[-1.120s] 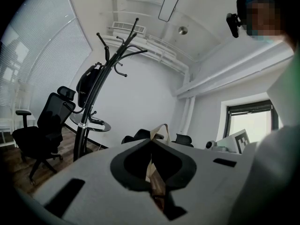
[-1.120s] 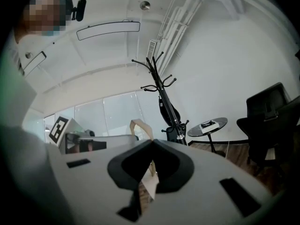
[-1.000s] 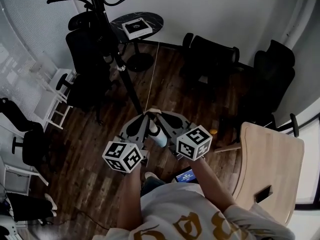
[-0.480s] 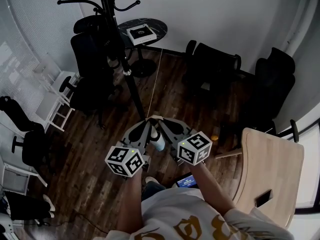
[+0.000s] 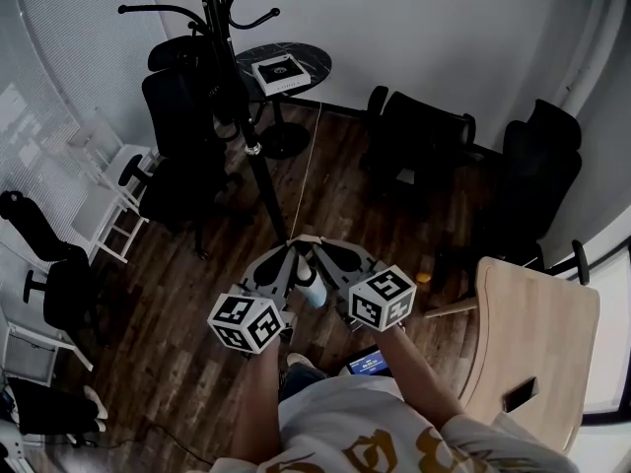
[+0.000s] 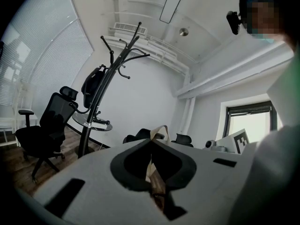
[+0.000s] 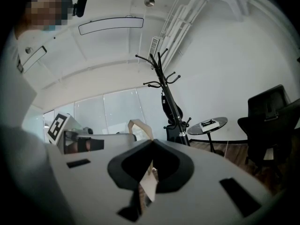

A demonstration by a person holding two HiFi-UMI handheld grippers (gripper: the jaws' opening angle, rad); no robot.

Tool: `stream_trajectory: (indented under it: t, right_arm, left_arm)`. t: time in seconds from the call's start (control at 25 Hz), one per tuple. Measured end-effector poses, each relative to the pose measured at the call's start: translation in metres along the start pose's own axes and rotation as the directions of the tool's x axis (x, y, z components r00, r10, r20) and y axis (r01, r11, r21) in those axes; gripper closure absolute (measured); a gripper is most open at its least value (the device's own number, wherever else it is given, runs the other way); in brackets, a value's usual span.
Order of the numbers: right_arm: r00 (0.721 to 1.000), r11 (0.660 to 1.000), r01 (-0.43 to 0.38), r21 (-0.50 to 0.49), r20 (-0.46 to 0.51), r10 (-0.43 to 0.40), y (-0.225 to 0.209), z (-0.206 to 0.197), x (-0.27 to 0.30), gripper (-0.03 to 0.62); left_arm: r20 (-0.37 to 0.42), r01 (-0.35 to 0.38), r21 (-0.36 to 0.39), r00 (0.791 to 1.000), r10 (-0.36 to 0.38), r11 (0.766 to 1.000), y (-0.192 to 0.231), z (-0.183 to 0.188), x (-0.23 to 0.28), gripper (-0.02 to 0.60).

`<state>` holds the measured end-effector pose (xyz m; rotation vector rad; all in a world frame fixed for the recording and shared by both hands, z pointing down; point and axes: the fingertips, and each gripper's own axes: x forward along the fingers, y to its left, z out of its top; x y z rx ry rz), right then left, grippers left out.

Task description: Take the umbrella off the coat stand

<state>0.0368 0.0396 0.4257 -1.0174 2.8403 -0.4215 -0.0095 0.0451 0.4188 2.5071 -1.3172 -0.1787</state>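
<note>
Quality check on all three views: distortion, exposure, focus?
Head view: dim overall, barrel distortion bends the walls, coat stand sharp. Left gripper view: black fisheye corners, window blown out, left gripper soft up close. Right gripper view: same black vignette, glass wall bright, far room in focus.

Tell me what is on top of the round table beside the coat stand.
A flat white box with a dark centre lies on the round table. The table's left edge is hidden behind the coat stand.
</note>
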Motion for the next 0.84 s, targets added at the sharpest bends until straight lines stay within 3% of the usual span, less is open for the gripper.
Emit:
stream_trajectory:
  t: [0.84]
  right_arm:
    - [1.0, 1.0, 0.009, -0.014, 0.011, -0.009, -0.01, 0.006, -0.016, 0.58]
  left_arm:
    - [0.002, 0.007, 0.002, 1.0, -0.007, 1.0, -0.013, -0.001, 0.006, 0.56]
